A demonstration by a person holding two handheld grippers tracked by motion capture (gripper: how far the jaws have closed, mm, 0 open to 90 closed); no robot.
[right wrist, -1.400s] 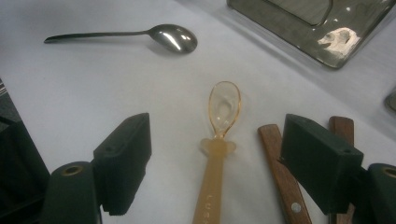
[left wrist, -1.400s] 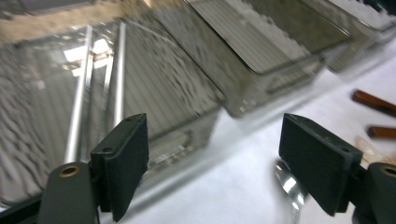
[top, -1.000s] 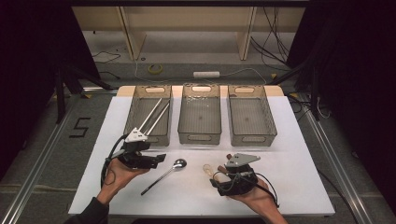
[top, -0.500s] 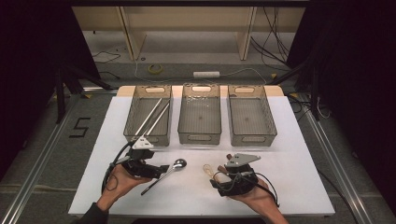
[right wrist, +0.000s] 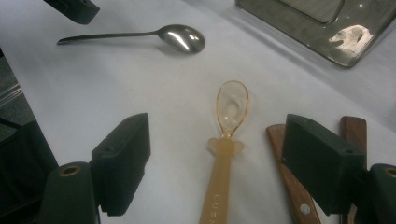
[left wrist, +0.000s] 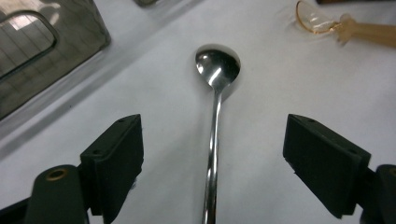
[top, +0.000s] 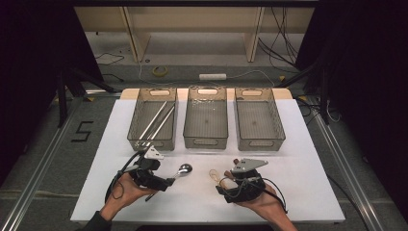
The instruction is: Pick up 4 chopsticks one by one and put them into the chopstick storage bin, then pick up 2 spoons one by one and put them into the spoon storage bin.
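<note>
Down low on the white table [top: 308,144], left gripper [left wrist: 212,154] spread wide, gripping nothing, pads on either side of the metal spoon [left wrist: 215,93] handle and clear of it. Lying flat, that spoon, bowl pointing away toward the grey bins, just in front of the left bin [top: 153,120], which holds long metal rods. Over on the right, right gripper [right wrist: 219,163] likewise wide apart and empty, poised over an amber plastic spoon [right wrist: 226,144], handle running between the pads without touching. Just beside it, two wooden handles [right wrist: 292,186] with a rivet, partly behind the right pad. Middle bin [top: 207,118] and right bin [top: 259,120] side by side beyond
</note>
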